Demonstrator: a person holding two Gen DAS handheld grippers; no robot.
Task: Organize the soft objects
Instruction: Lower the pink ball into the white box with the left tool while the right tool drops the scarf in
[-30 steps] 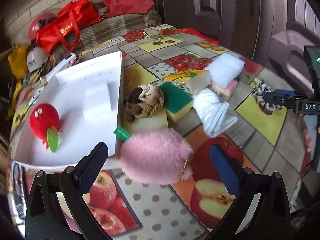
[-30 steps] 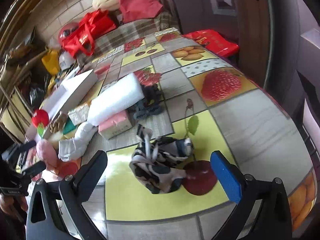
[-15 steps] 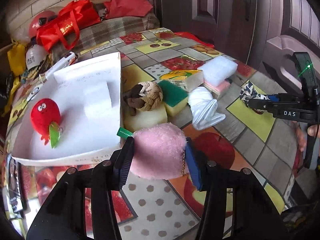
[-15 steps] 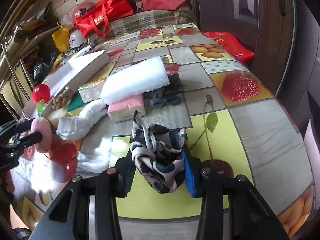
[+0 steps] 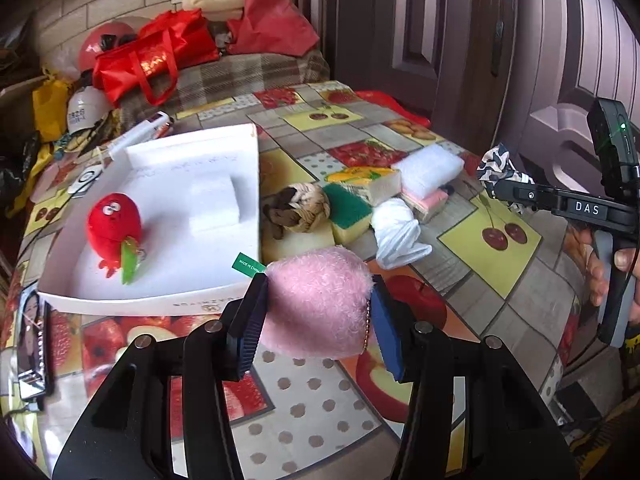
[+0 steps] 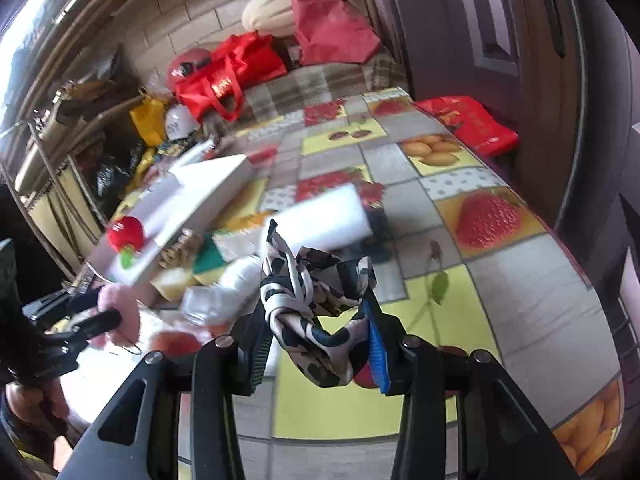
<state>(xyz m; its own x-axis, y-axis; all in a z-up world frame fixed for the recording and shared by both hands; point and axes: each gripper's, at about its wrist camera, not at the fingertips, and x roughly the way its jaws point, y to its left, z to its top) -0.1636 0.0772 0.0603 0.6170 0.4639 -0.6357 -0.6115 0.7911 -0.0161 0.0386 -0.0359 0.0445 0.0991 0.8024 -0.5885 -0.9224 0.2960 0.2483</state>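
My left gripper point(image 5: 316, 320) is shut on a pink fluffy plush point(image 5: 318, 306) and holds it above the table, just right of the white tray point(image 5: 140, 304). A red plush toy point(image 5: 114, 228) lies in the tray. My right gripper point(image 6: 316, 344) is shut on a black-and-white patterned scarf point(image 6: 316, 300), lifted off the table; it also shows in the left wrist view point(image 5: 500, 168). A brown knitted toy point(image 5: 300, 210), a green-yellow sponge point(image 5: 348, 216), a white cloth bundle point(image 5: 398, 232) and a white foam pad point(image 5: 428, 168) lie between tray and right gripper.
A phone point(image 5: 32, 340) lies at the table's left edge. Red bags point(image 5: 152, 56) and a helmet point(image 5: 84, 114) are piled on the far bench. A dark door point(image 5: 440, 40) stands to the right. A red packet point(image 6: 468, 124) lies at the far right table edge.
Both grippers have shut: the left on the pink plush, the right on the scarf. Both then lifted their objects off the table.
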